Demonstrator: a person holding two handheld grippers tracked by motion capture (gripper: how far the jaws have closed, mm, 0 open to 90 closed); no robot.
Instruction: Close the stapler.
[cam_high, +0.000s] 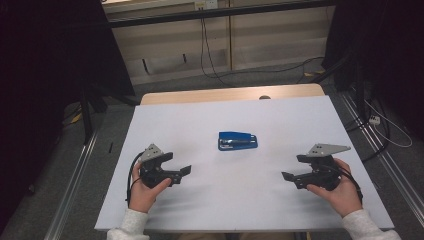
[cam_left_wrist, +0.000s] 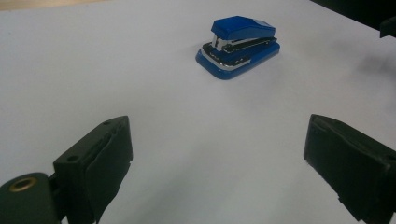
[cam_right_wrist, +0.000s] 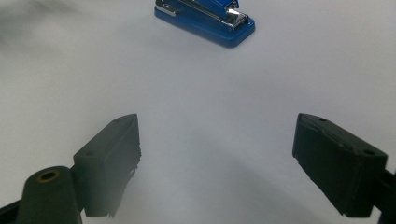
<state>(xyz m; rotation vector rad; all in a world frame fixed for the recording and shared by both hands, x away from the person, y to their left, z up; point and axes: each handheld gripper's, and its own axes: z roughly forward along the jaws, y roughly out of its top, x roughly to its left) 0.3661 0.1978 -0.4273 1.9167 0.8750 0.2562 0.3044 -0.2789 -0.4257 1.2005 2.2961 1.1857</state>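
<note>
White covering is spread over the wooden bench (cam_high: 235, 200), and a small blue plastic stapler with metal parts (cam_high: 238, 141) is seen lying near its middle, untouched. Well apart on either side, the left tongs (cam_high: 186, 171) and the right tongs (cam_high: 286, 176) are held by hands, both released with nothing between them, each aimed toward the stapler.

A white counter (cam_high: 260, 200) with a wooden strip (cam_high: 230, 94) along its twelve o'clock edge. Beyond it, grey floor (cam_high: 260, 77) with black cables (cam_high: 207, 55); a metal rail (cam_high: 75, 185) at nine o'clock.
</note>
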